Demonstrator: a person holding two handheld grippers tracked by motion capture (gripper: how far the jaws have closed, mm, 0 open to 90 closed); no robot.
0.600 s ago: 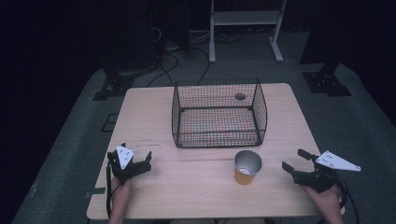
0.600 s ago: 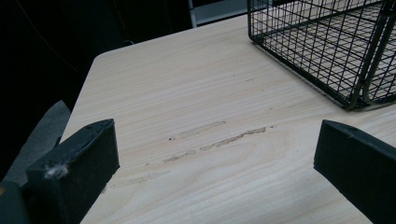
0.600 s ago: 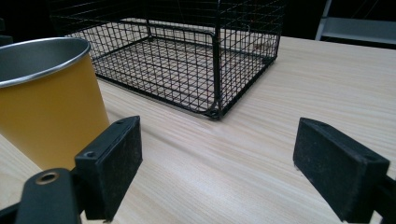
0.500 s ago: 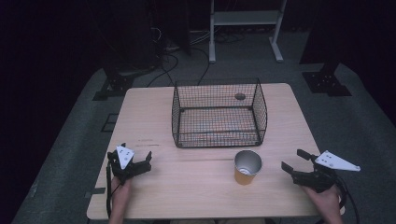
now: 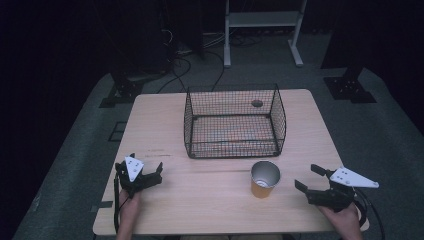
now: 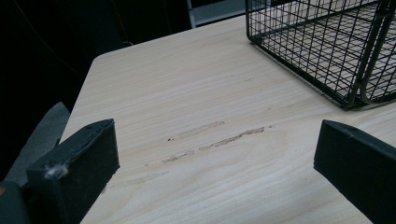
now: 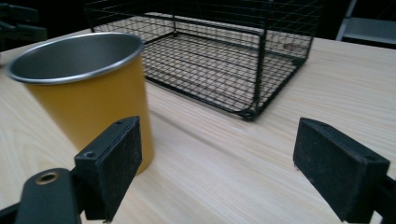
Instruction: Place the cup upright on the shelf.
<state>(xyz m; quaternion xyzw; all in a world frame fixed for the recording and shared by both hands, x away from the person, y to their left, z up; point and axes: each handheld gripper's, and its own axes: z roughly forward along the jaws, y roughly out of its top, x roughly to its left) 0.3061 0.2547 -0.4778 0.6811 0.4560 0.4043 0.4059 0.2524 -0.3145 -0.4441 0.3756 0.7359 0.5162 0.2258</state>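
A yellow metal cup (image 5: 264,179) (image 7: 88,88) stands upright on the wooden table (image 5: 210,205), just in front of a black wire basket (image 5: 234,121) (image 7: 219,51) (image 6: 327,46). My right gripper (image 5: 311,179) (image 7: 217,163) is open near the front right edge, a short way right of the cup, with nothing between its jaws. My left gripper (image 5: 147,167) (image 6: 215,163) is open near the front left edge, over bare wood with faint scuff marks (image 6: 210,137).
The basket looks empty and sits at the table's middle back. A small round hole (image 5: 257,103) shows in the tabletop behind it. A white metal stand (image 5: 262,20) and cables (image 5: 185,55) are on the dark floor beyond the table.
My right gripper has shifted slightly; the left gripper, cup and basket are where they were.
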